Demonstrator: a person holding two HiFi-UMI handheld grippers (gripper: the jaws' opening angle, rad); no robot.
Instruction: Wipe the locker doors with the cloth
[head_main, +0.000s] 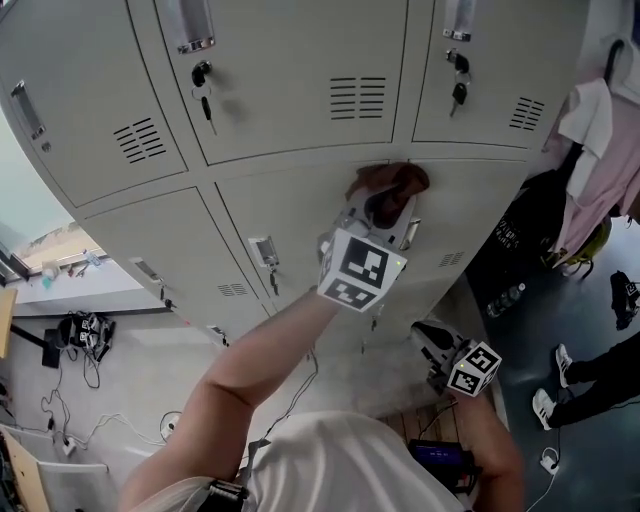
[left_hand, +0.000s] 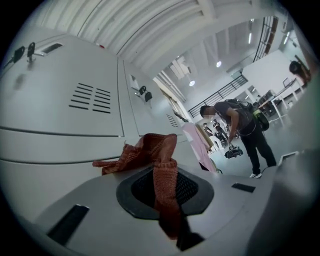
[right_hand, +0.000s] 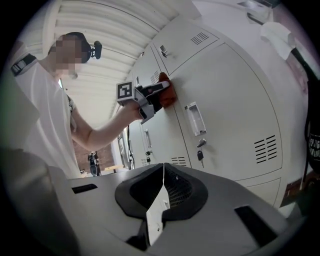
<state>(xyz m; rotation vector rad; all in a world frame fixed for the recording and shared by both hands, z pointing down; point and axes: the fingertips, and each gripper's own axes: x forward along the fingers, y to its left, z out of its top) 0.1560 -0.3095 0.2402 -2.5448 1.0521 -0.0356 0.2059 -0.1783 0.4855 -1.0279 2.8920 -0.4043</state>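
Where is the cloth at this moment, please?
In the head view the cloth is near the centre, held in the left gripper against the top edge of a lower locker door.

The floor (head_main: 140, 362) is pale at the left, where black cables (head_main: 92, 372) and a dark bundle (head_main: 84, 328) lie near the lockers (head_main: 280, 90). At the right it is dark grey, with bottles (head_main: 504, 298) and a person's white shoe (head_main: 543, 406).
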